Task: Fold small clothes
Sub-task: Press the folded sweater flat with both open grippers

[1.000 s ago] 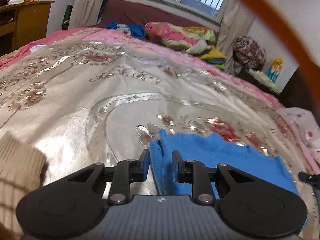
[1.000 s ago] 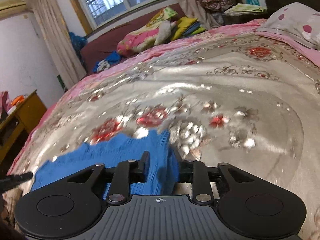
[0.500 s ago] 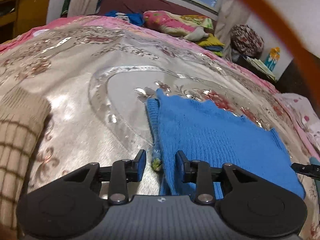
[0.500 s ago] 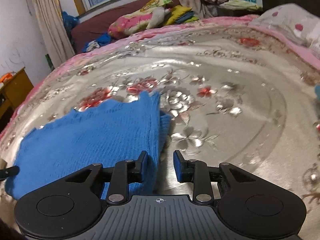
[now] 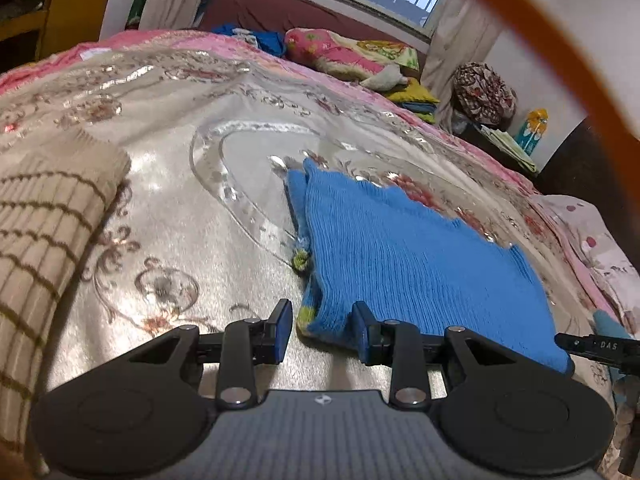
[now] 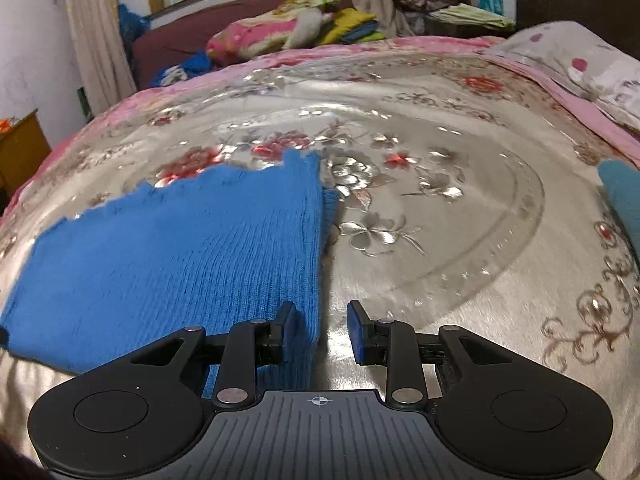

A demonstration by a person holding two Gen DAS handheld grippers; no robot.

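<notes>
Both grippers, left (image 5: 322,330) and right (image 6: 322,330), hang with jaws apart at the near corners of a folded blue knit (image 5: 400,256); a careless snag could undo the fold.

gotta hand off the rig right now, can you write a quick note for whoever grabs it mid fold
Left gripper: open, near-left corner of the blue knit garment between its pads, not pinched.
Right gripper: open at the garment's right edge, not gripping.
Garment lies folded over and flat on the silver floral bedspread. Beige checked garment at left.
Left to do: finish folding the blue piece.
</notes>
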